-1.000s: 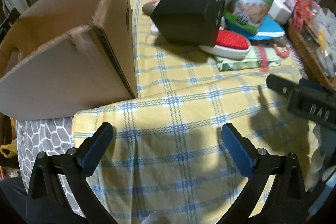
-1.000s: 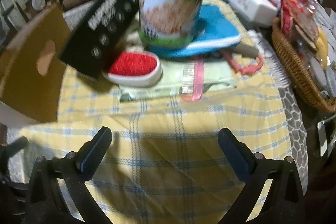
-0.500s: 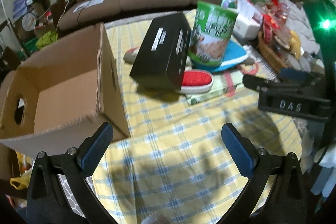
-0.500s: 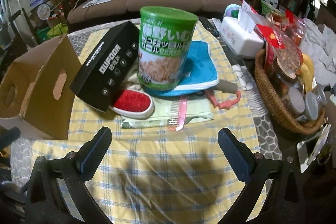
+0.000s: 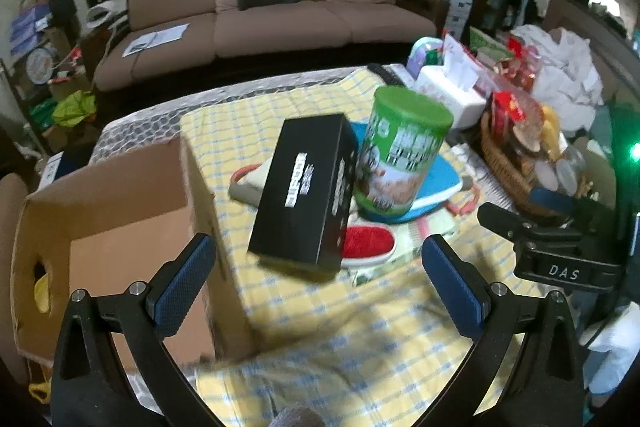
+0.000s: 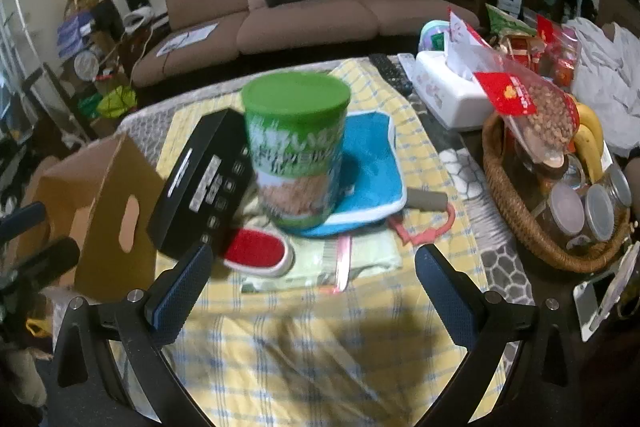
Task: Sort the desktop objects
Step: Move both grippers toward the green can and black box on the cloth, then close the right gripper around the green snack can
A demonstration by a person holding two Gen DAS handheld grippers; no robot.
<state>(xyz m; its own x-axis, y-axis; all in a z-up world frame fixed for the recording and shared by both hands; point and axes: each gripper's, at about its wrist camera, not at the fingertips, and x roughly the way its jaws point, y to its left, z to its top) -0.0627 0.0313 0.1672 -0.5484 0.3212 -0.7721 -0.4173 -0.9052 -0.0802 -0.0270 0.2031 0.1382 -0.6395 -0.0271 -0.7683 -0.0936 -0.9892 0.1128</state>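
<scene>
both grippers, left (image 5: 316, 265) and right (image 6: 310, 271), hover spread wide, empty.

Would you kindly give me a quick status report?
Both grippers, left gripper and right gripper, open, empty. Black box leans against green canister. Cardboard box open, left.
</scene>
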